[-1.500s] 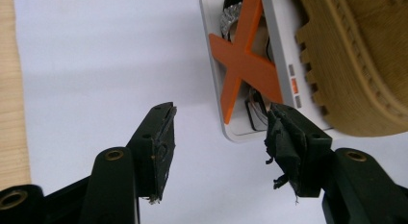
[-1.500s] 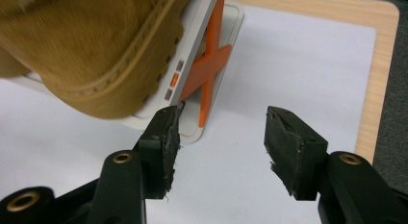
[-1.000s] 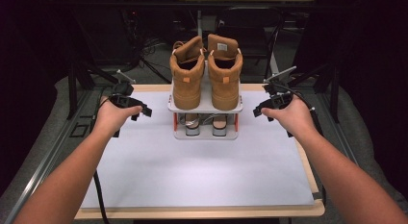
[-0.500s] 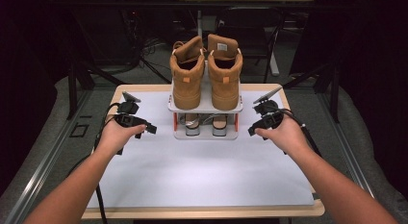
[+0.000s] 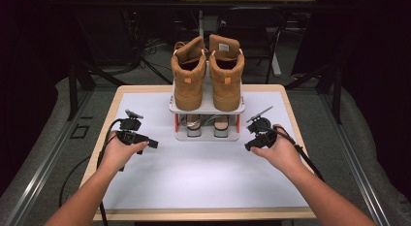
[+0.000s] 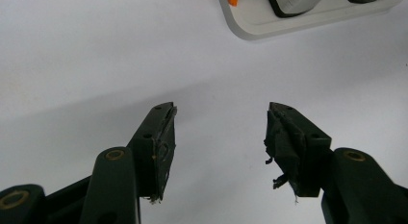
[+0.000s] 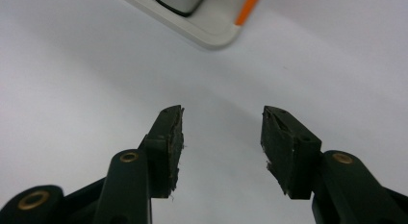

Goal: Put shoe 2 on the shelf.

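Observation:
A small white two-tier shoe rack (image 5: 207, 109) with orange posts stands at the middle back of the table. Two tan high-top boots (image 5: 188, 75) (image 5: 225, 71) sit upright on its top shelf, and smaller shoes (image 5: 194, 126) sit below. My left gripper (image 5: 151, 143) is low over the mat to the left of the rack, open and empty (image 6: 221, 111). My right gripper (image 5: 248, 147) is low to the right of the rack; its jaws have just been closing a little, but stand open with nothing between them (image 7: 222, 113). Each gripper view catches a lower corner of the rack (image 6: 269, 27) (image 7: 211, 34).
A white mat (image 5: 203, 177) covers the wooden table (image 5: 194, 215). Cables trail from both grippers back along the forearms. Dark floor, metal rails and a chair (image 5: 252, 22) surround the table.
Both hands have come down and toward the near side, from beside the rack's top shelf to just above the mat. The boots and rack have not moved.

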The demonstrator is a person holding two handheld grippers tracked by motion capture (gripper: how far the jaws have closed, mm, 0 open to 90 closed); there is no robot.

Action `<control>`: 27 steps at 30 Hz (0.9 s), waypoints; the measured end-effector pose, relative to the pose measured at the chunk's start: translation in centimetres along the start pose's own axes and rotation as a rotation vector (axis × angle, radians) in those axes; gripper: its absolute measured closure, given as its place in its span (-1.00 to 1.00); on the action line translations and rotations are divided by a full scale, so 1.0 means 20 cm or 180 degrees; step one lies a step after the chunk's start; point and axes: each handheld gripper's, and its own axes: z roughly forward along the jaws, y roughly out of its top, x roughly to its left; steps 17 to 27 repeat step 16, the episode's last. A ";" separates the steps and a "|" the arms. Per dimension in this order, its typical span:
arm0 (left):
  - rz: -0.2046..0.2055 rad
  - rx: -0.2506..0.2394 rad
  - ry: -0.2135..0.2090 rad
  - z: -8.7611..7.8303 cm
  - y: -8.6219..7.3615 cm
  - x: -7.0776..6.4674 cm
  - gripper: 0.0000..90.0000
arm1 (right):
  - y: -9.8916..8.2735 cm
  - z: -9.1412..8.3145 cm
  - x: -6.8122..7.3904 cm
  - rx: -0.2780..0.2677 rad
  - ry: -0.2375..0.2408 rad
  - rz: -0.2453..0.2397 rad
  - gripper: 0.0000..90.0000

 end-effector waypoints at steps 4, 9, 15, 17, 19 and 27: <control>0.0036 -0.0077 -0.0009 0.00 -0.04 -0.01 -0.03 | -0.02 0.01 0.02 0.0003 -0.0065 -0.0070 0.10; -0.0010 -0.0167 -0.0129 0.01 -0.08 0.00 -0.04 | -0.05 0.00 0.05 -0.0100 -0.0096 -0.0166 0.10; -0.0030 -0.0249 -0.0210 0.04 -0.12 0.01 -0.04 | -0.06 0.00 0.07 -0.0113 -0.0115 -0.0253 0.05; -0.0043 -0.0265 -0.0228 0.05 -0.13 0.01 -0.04 | -0.06 0.00 0.08 -0.0122 -0.0133 -0.0278 0.04; -0.0043 -0.0265 -0.0228 0.05 -0.13 0.01 -0.04 | -0.06 0.00 0.08 -0.0122 -0.0133 -0.0278 0.04; -0.0043 -0.0265 -0.0228 0.05 -0.13 0.01 -0.04 | -0.06 0.00 0.08 -0.0122 -0.0133 -0.0278 0.04</control>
